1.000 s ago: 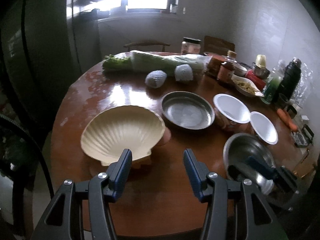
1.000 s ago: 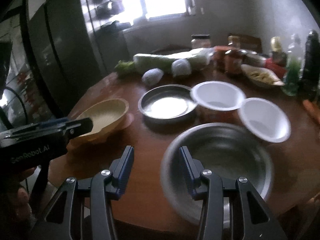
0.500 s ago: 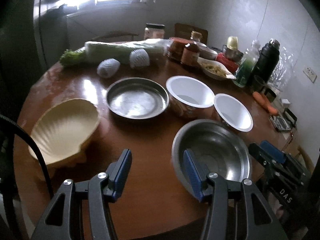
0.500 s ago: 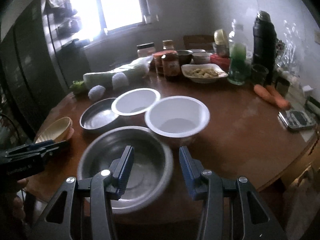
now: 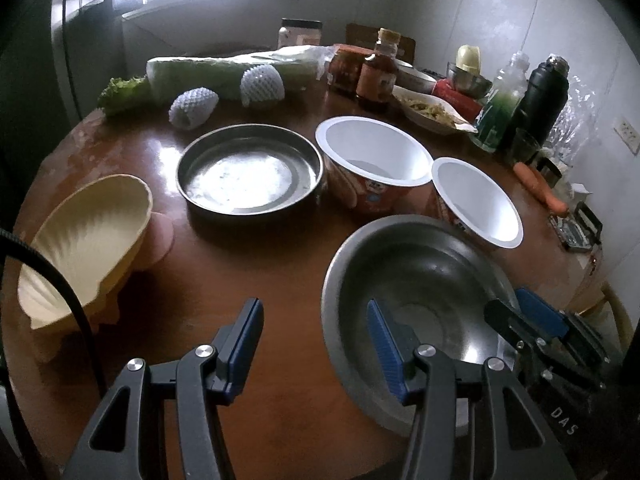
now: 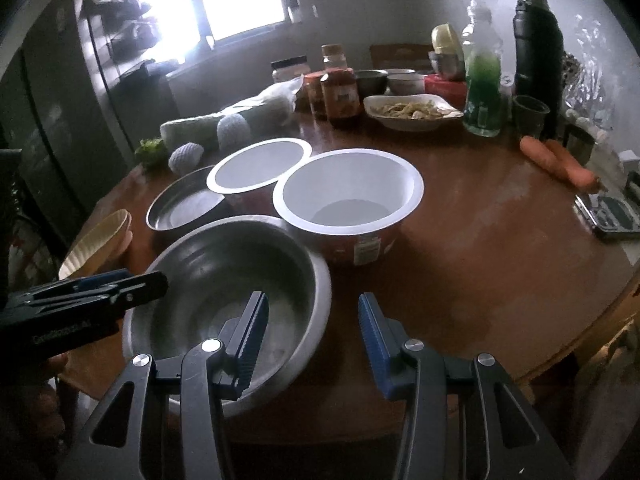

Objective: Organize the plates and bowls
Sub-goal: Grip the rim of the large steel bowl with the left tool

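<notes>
Closing both grippers in on the wide round stainless-steel bowl (image 5: 416,304).
Left wrist: left gripper (image 5: 316,340), released and empty, has swung from the cream shell-shaped dish (image 5: 84,244) toward it. Right wrist: right gripper (image 6: 312,324), spread, now straddles its near rim, beside the white paper bowl (image 6: 352,196).

We are seeing the shell-shaped dish (image 6: 96,240) only partly in the right wrist view, because the left gripper (image 6: 132,286) is covering its near side. The steel plate (image 6: 182,204) is hiding behind a white bowl (image 6: 256,170).
</notes>
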Demonstrator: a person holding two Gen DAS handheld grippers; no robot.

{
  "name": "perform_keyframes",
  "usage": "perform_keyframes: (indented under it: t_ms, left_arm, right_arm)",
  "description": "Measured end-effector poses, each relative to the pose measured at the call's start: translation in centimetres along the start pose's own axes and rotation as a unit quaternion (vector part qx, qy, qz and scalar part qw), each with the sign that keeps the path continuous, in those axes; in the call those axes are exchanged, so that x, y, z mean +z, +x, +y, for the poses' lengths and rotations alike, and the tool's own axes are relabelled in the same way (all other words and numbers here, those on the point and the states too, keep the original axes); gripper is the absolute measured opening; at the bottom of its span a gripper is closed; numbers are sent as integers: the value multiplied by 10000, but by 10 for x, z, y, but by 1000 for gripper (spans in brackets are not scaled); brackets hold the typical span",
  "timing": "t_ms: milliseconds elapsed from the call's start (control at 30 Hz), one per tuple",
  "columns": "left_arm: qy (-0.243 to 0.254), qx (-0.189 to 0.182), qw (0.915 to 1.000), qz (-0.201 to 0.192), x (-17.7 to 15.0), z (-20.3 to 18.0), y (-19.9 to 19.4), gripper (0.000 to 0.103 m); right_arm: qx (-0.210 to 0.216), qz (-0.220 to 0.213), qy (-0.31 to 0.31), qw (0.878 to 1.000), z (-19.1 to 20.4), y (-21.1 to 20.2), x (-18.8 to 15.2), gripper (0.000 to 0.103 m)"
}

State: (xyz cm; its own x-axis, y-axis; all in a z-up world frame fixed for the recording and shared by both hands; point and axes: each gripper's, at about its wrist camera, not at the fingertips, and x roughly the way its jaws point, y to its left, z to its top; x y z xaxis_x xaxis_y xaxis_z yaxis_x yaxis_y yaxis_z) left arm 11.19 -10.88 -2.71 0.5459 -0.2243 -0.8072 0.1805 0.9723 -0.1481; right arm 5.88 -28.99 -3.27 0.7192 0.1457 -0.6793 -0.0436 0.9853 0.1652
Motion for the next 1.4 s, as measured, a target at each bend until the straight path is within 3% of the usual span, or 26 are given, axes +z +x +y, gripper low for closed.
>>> perform_keyframes:
  t_ms: [100,200,400,767,1400]
  left_arm:
    - [-47,-107,9999,40,0,-1,6,54]
    - [-88,-228,9996,106,-1,-2,12,53]
    - [-29,-343,9993,159,-5,-5,13,46]
    - [85,-195,9996,173,-18,-6,3,45]
    - [339,-180,9991,179,-17,-29,10,45]
  right_arm:
    - [-16,5,-81,10000,1,3,0,48]
    - [20,9,-178,9998,3,4,-2,40]
    - [142,33,-433,9990,15,6,-6,32]
    - [200,148,-644,9976,29,2,-11,32]
    - [54,117,-443,9989,8,3,-6,32]
